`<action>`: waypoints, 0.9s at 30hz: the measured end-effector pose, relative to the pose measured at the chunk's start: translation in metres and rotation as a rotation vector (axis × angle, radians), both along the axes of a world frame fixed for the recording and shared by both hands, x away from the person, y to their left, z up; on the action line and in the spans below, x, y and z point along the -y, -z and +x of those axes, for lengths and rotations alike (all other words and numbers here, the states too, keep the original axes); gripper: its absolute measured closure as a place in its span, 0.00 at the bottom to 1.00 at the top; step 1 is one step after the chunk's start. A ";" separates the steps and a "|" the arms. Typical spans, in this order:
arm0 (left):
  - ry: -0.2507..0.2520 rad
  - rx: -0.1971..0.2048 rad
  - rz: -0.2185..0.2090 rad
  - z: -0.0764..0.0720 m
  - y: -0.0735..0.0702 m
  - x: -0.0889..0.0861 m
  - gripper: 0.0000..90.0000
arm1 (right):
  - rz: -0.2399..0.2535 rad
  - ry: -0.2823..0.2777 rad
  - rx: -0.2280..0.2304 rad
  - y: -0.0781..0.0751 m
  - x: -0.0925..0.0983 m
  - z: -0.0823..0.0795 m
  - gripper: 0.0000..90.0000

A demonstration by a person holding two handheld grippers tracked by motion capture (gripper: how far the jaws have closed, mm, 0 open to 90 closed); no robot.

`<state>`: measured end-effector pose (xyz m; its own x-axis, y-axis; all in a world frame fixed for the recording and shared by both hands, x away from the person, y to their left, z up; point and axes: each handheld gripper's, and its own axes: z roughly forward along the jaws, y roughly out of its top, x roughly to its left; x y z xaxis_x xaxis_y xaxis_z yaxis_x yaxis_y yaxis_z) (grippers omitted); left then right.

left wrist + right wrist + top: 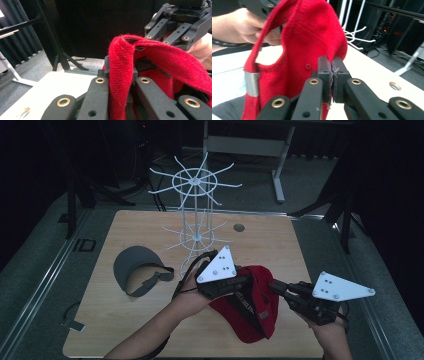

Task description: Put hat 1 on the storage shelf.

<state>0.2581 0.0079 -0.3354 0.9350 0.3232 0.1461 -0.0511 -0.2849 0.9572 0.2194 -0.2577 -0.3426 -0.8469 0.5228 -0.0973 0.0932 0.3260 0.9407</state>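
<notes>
A red cap (pixel 252 305) hangs just above the near middle of the wooden table (pixel 150 320), held between both grippers. My left gripper (pixel 250 282) is shut on it from the left; in the left gripper view a fold of the cap's (pixel 122 75) red fabric is pinched between the jaws of my left gripper (pixel 121 70). From the right, my right gripper (pixel 274 286) is shut on the cap's (pixel 312 37) edge; in the right gripper view my right gripper (pixel 333 67) has its pads together on a thin strip of fabric. A metal strap buckle (pixel 251 83) shows at the cap's back.
A grey visor (pixel 135 265) lies on the table to the left. A tall white wire rack (pixel 195 182) with radial hooks stands at the table's middle back, just beyond the left gripper. A round cable hole (pixel 238 227) sits behind it. Dark stands surround the table.
</notes>
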 end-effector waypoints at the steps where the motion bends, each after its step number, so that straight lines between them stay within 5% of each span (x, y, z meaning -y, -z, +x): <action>1: -0.001 -0.004 0.003 0.000 0.000 0.000 0.96 | -0.005 -0.004 0.003 -0.001 0.000 -0.001 0.98; 6: 0.008 -0.027 -0.005 0.003 0.003 -0.003 0.96 | 0.014 -0.015 -0.001 -0.004 0.002 -0.004 0.99; 10: 0.031 -0.037 -0.006 0.003 0.006 -0.006 0.96 | 0.090 -0.031 -0.013 -0.009 0.012 -0.003 0.99; 15: 0.038 -0.033 0.007 0.002 0.010 -0.006 0.94 | 0.084 0.003 -0.013 -0.011 0.012 -0.002 0.99; 21: 0.027 -0.052 0.011 0.003 0.014 -0.011 0.73 | 0.085 0.016 -0.019 -0.012 0.013 -0.001 0.99; 27: -0.004 -0.036 0.003 0.001 0.014 -0.018 0.66 | 0.088 0.025 -0.016 -0.014 0.013 -0.001 0.99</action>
<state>0.2591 0.0263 -0.3496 0.9383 0.3269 0.1132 -0.0150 -0.2884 0.9574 0.2184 -0.2706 -0.3287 -0.8348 0.5494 -0.0365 0.1154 0.2394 0.9640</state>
